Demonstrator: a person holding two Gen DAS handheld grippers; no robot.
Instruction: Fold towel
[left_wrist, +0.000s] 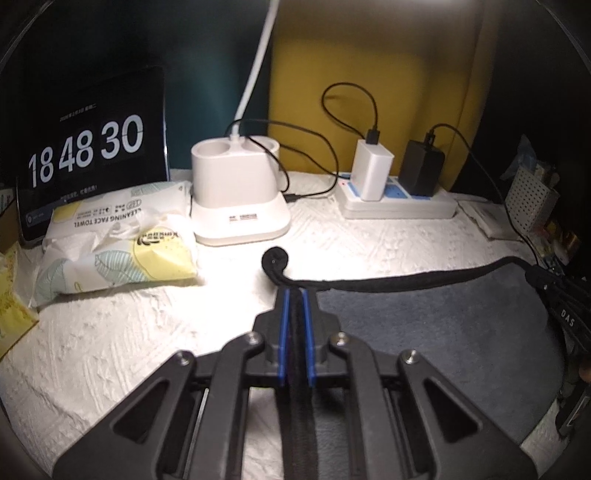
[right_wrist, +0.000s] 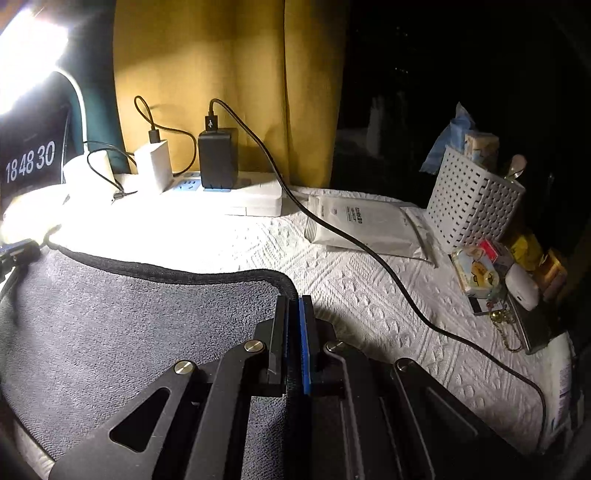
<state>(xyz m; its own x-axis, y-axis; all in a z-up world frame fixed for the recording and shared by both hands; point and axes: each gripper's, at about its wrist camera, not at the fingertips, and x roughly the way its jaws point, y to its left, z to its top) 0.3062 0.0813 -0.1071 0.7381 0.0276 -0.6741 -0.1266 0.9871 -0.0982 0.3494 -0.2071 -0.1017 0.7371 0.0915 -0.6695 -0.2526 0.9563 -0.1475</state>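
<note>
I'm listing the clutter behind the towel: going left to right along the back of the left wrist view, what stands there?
Clock display → face towel pack → white lamp base → white charger → black charger → perforated white basket.

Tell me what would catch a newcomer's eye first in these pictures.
The grey towel with black trim, each far corner pinched by shut tongs: left tongs, right tongs. Behind it, the clock display glows 18 48 30 at far left, and chargers crowd the power strip.

Towel (right_wrist: 129, 314) — grey, black-edged; tablecloth (right_wrist: 351, 295) white, embossed; curtain (right_wrist: 203, 74) — mustard yellow.
</note>
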